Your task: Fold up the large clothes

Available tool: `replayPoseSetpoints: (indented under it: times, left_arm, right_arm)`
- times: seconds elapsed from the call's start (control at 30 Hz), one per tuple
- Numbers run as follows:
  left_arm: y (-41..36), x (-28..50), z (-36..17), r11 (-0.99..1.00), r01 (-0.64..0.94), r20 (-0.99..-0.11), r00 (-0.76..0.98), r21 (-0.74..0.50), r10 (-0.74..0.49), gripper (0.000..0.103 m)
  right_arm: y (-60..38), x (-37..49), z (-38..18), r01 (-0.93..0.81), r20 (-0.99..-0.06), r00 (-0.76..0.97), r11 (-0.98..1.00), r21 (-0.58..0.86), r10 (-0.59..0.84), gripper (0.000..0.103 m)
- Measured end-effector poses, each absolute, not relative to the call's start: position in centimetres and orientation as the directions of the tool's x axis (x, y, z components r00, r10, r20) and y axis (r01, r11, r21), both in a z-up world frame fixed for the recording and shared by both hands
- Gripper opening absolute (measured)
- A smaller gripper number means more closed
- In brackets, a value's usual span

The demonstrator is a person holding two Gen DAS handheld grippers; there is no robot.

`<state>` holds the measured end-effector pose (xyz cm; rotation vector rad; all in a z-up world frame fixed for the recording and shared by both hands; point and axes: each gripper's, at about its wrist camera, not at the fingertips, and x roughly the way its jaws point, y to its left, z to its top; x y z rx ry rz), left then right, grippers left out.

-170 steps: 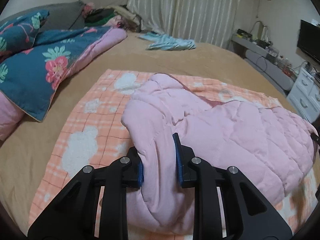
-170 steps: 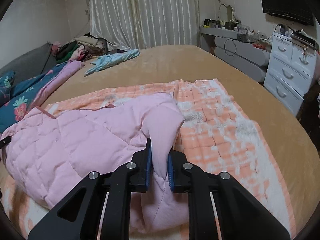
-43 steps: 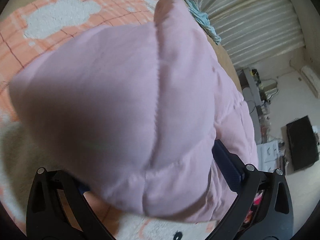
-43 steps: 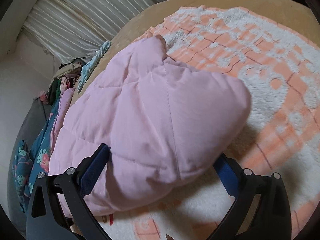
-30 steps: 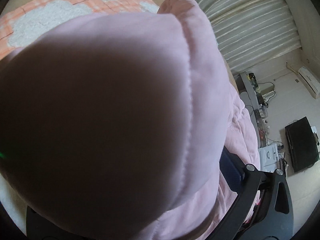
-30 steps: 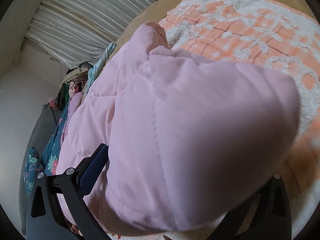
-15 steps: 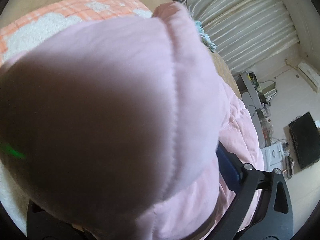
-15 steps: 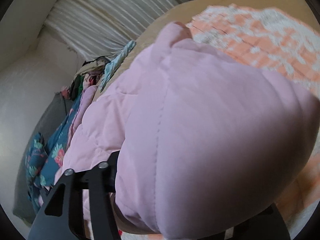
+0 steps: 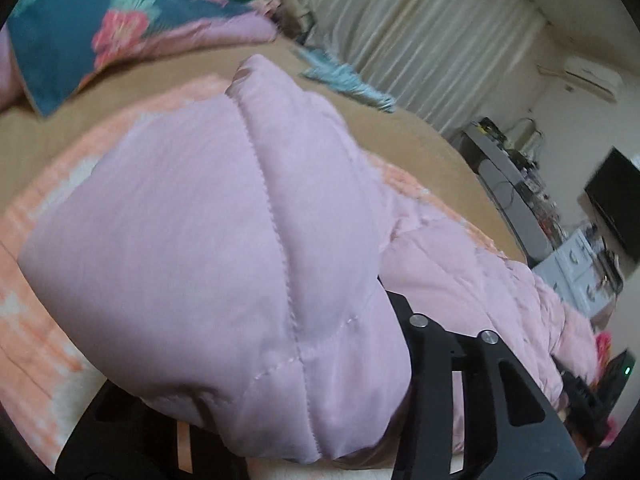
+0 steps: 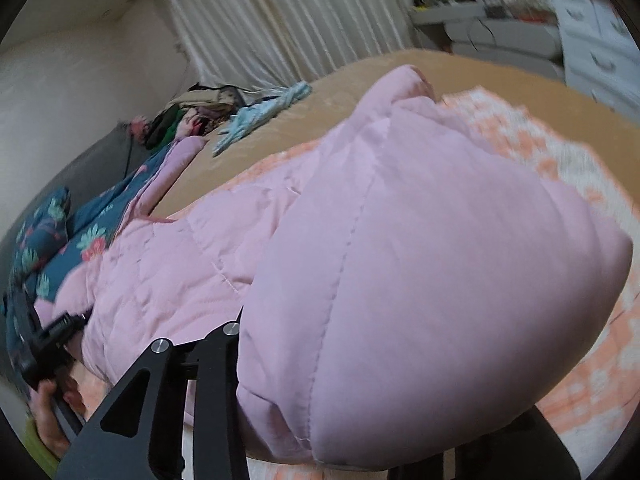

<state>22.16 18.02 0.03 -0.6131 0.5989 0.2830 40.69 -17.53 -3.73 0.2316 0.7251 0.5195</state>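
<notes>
Bulging across both wrist views, the pink quilted jacket (image 9: 224, 248) lies over the orange-and-white checked blanket (image 9: 36, 344) on the tan bed (image 9: 100, 96), its padded bulk stretching along the near edge of the bed from one tool to the other, so its long axis runs side to side between the two hands. The left tool (image 9: 256, 420) has just been closing and now pinches a thick folded end of the jacket; only its right finger (image 9: 436, 364) shows, the rest buried under fabric. The right tool (image 10: 320, 400) has likewise just been closing and is clamped on the opposite padded end, with its left finger (image 10: 208, 364) pressed against the cloth. A narrow stitched part of the jacket juts away from the person toward the curtain (image 9: 420, 40) at the far side. A blue floral quilt (image 9: 80, 20) sits at the far left corner of the bed, and a light blue garment (image 10: 260, 116) lies near the far edge. In the right wrist view a hand (image 10: 48, 420) grips the other tool's handle at the lower left.
</notes>
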Motion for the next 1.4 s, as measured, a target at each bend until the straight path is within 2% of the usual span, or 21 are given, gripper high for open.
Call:
replayPoseSetpoints:
  times: [0.43, 1.4]
  left_arm:
    - [16.9, 18.9, 4.3, 0.853, -0.345, -0.565, 0.822, -0.391, 0.073, 0.032]
    - [16.0, 10.8, 2.8, 0.872, -0.341, -0.606, 0.792, -0.351, 0.066, 0.032]
  right_arm:
    - [-19.0, 33.7, 2.4, -0.487, -0.511, 0.669, 0.838, 0.248, 0.540, 0.029]
    - [-22.7, 24.4, 1.0, -0.466, -0.538, 0.649, 0.840, 0.278, 0.538, 0.029]
